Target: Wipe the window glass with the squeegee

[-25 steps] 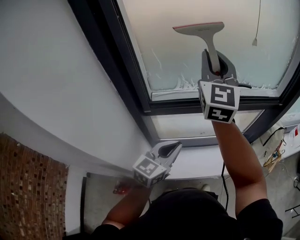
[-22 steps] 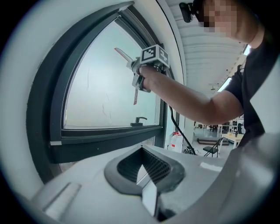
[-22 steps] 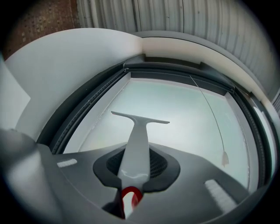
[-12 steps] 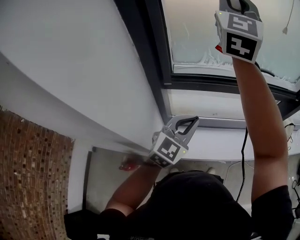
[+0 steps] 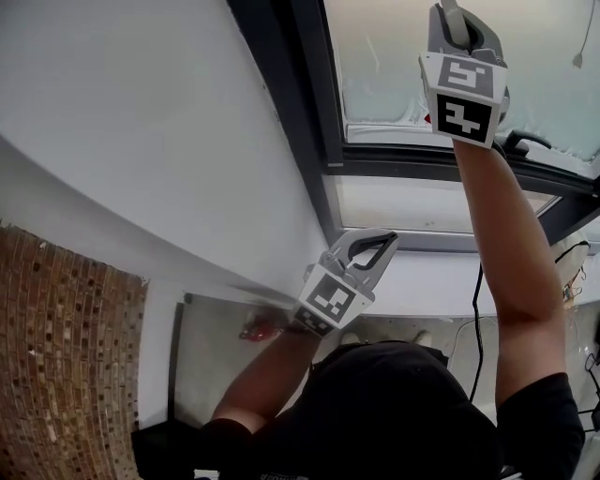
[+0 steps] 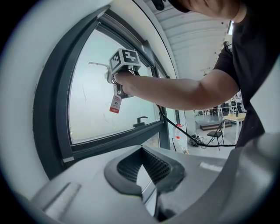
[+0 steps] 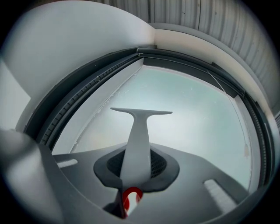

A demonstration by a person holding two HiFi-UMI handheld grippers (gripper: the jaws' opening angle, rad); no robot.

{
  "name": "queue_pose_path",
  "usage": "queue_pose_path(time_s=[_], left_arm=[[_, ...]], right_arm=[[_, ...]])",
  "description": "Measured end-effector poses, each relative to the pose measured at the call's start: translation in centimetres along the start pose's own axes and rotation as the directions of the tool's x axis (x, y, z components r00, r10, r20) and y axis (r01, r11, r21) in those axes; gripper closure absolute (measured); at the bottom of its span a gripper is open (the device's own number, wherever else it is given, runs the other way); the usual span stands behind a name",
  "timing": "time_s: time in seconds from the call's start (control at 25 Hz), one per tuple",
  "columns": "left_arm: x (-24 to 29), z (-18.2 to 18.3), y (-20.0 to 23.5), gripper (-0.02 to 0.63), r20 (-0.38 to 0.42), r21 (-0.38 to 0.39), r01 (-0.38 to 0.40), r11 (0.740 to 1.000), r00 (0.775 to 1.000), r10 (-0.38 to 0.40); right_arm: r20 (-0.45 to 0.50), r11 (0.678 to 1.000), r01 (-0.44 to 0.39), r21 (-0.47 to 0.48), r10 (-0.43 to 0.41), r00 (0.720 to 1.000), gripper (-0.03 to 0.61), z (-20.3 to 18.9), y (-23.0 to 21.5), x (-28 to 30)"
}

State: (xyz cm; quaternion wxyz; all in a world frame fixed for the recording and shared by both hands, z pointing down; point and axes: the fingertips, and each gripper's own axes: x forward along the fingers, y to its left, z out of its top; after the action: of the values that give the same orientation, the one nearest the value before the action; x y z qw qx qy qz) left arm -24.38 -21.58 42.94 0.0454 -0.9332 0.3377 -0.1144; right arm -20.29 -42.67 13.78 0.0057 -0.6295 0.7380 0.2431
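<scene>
My right gripper (image 7: 138, 151) is shut on the grey squeegee (image 7: 139, 131) by its handle, with the blade flat against the frosted window glass (image 7: 192, 113) above it. In the head view the right gripper (image 5: 461, 42) is raised at the top right; only the squeegee handle (image 5: 454, 14) shows and the blade is cut off by the frame's top. The left gripper view shows the squeegee blade (image 6: 98, 64) on the glass (image 6: 92, 109), with a red tag (image 6: 115, 104) hanging under the hand. My left gripper (image 6: 142, 151) is shut on nothing and held low by the sill (image 5: 441, 281).
A dark window frame (image 5: 309, 112) borders the glass, and a window handle (image 6: 140, 120) sits on its lower rail. A white wall (image 5: 141, 141) lies to the left. A black cable (image 5: 478, 309) hangs beside the right arm. A folding chair (image 6: 216, 135) stands farther back.
The right gripper has carried the squeegee up the glass, so its blade has left the top of the head view. The left gripper has stayed by the sill.
</scene>
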Motion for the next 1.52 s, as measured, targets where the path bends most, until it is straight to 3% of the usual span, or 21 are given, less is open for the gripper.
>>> queue_pose_path(time_s=[0.56, 0.96, 1.16, 1.28, 1.44, 1.52], left_arm=[[-0.2, -2.2, -0.4, 0.614, -0.032, -0.09, 0.019, 0.996, 0.999, -0.022], [-0.6, -4.4, -1.4, 0.614, -0.077, -0.2, 0.032, 0.979, 0.996, -0.048], [-0.5, -6.6, -2.2, 0.614, -0.129, -0.263, 0.031, 0.964, 0.989, -0.066], [-0.3, -9.0, -2.6, 0.614, -0.166, -0.357, 0.025, 0.934, 0.982, -0.09], [-0.2, -12.1, -3.3, 0.614, -0.218, -0.571, -0.006, 0.821, 0.965, -0.145], [-0.2, -13.2, -3.6, 0.614, -0.249, -0.611, -0.023, 0.791, 0.954, -0.165]], right_arm=[[-0.172, 0.995, -0.067, 0.07, 0.078, 0.982, 0.517, -11.7, 5.3, -5.4], [-0.353, 0.985, -0.144, 0.098, 0.17, 0.92, 0.517, -22.1, 10.0, -11.5], [-0.419, 0.977, -0.166, 0.138, 0.209, 0.884, 0.517, -25.3, 11.1, -13.8], [-0.426, 0.971, -0.175, 0.16, 0.228, 0.876, 0.517, -26.0, 11.2, -14.5], [-0.412, 0.964, -0.172, 0.203, 0.244, 0.878, 0.517, -25.6, 10.5, -15.2], [-0.397, 0.958, -0.179, 0.225, 0.258, 0.881, 0.517, -25.0, 10.1, -15.6]])
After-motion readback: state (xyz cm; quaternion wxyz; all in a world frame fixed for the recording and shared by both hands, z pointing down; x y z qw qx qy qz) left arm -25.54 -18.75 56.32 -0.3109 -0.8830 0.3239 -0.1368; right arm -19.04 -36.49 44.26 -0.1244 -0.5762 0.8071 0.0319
